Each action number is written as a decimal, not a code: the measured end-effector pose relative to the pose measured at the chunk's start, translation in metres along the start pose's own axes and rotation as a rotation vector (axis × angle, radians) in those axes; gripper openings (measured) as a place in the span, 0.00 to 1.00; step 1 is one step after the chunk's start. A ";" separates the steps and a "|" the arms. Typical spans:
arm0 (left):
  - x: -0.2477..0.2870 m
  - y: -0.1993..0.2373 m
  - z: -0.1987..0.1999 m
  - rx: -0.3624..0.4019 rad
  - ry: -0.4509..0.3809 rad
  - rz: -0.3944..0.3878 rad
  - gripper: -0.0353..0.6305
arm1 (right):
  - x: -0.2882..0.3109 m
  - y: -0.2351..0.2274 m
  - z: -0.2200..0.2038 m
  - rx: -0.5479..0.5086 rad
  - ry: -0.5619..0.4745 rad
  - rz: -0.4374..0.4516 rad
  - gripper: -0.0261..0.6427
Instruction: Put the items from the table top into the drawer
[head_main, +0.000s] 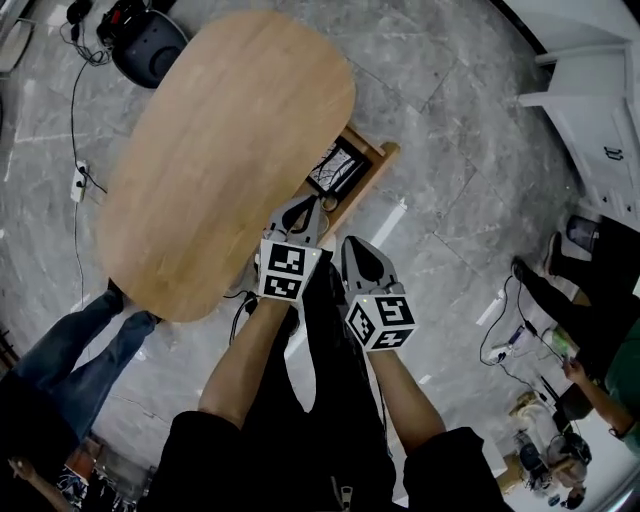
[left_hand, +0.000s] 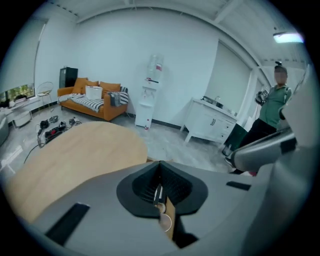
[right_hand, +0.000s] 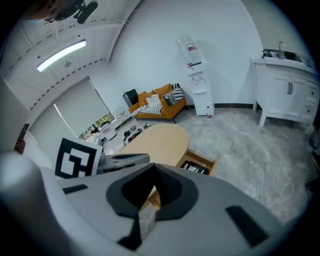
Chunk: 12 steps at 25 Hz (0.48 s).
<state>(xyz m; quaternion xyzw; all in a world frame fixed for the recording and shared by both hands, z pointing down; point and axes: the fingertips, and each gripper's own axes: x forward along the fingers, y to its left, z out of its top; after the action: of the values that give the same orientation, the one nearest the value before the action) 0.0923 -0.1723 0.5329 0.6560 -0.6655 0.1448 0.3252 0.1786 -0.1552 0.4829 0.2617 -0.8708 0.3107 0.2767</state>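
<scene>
Head view is showing the oval worktop (head_main: 220, 150) lying bare, its pale wood grain smooth and unbroken. The drawer (head_main: 385, 152), a light wooden box, is standing open from under the worktop's edge on the person's side. A flat dark item (head_main: 338, 168) with a white line pattern is lying inside it. The person is holding both tools close to the body over the grey marbled floor (head_main: 450, 200).

The left hand-held gripper (head_main: 303, 208) is pointing at the drawer's near corner and is sitting just beside it. The right hand-held gripper (head_main: 352, 246) is hanging a little further back, so the left hand is the nearer one. The drawer's long axis is running diagonally, away from the person and toward the right.

Both gripper views are showing grey moulded jaws brought together around black ribbed pads, and I am making out nothing held in either. With nothing left on the worktop, the loading is looking done. The next move is probably a push on the drawer's front to slide it under the worktop.
</scene>
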 end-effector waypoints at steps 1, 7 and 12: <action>-0.017 0.006 0.005 -0.015 -0.015 0.022 0.07 | -0.002 0.011 0.007 -0.008 -0.011 0.012 0.05; -0.127 0.024 0.020 -0.063 -0.070 0.100 0.07 | -0.032 0.091 0.026 -0.071 -0.048 0.079 0.05; -0.225 0.021 0.034 -0.056 -0.102 0.143 0.07 | -0.079 0.164 0.025 -0.140 -0.050 0.112 0.05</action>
<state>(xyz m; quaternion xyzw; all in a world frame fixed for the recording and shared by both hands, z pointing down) 0.0480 -0.0162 0.3726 0.6040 -0.7300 0.1154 0.2982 0.1231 -0.0402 0.3506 0.2001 -0.9104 0.2575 0.2547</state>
